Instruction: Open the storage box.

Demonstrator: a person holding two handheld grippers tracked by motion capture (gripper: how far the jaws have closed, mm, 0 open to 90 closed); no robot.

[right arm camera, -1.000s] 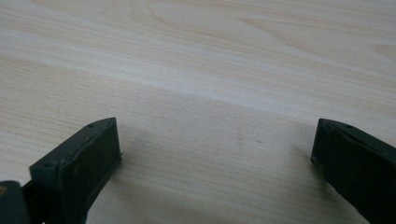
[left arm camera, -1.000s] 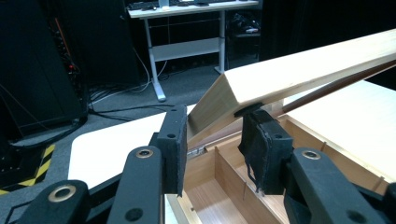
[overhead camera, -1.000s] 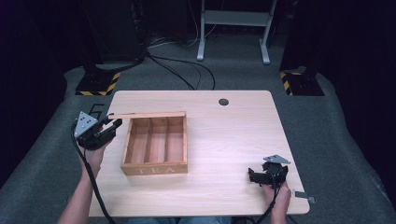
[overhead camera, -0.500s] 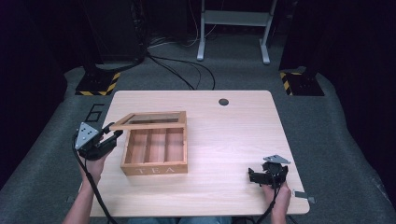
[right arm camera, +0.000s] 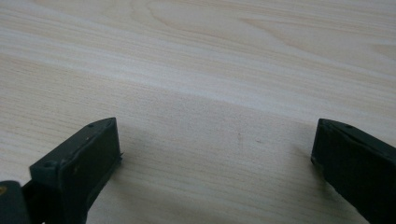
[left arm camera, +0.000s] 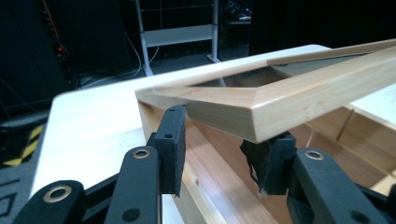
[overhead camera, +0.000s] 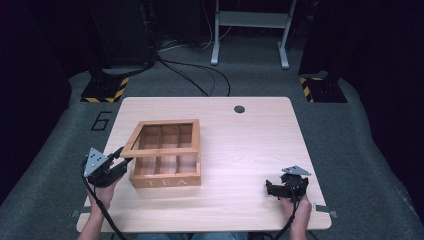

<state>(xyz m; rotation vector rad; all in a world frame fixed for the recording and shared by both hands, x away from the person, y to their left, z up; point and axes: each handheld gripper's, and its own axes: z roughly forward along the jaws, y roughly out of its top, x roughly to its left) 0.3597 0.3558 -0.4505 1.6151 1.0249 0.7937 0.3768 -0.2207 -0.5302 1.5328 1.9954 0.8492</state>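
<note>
A wooden tea box [overhead camera: 167, 182] with dividers inside stands on the left half of the table [overhead camera: 240, 145]. Its framed window lid [overhead camera: 160, 151] hangs tilted over the compartments, front edge raised. My left gripper [overhead camera: 122, 159] is at the lid's front left corner. In the left gripper view the lid [left arm camera: 299, 98] corner sits between the black jaws of my left gripper [left arm camera: 219, 154], which is shut on it, with the box [left arm camera: 219, 186] wall below. My right gripper [overhead camera: 272, 189] rests open near the table's front right; its view shows my right gripper [right arm camera: 215, 149] spread wide over bare wood.
A dark round grommet [overhead camera: 239, 109] sits near the table's far edge. Beyond the table are floor cables [overhead camera: 200, 80], a white stand frame [overhead camera: 250, 20] and two yellow-black striped bases [overhead camera: 105, 90]. Bare tabletop lies between the box and my right gripper.
The lid has swung from standing open at the box's back left down over the compartments, and my left gripper has moved toward me with it. The right gripper has stayed put.
</note>
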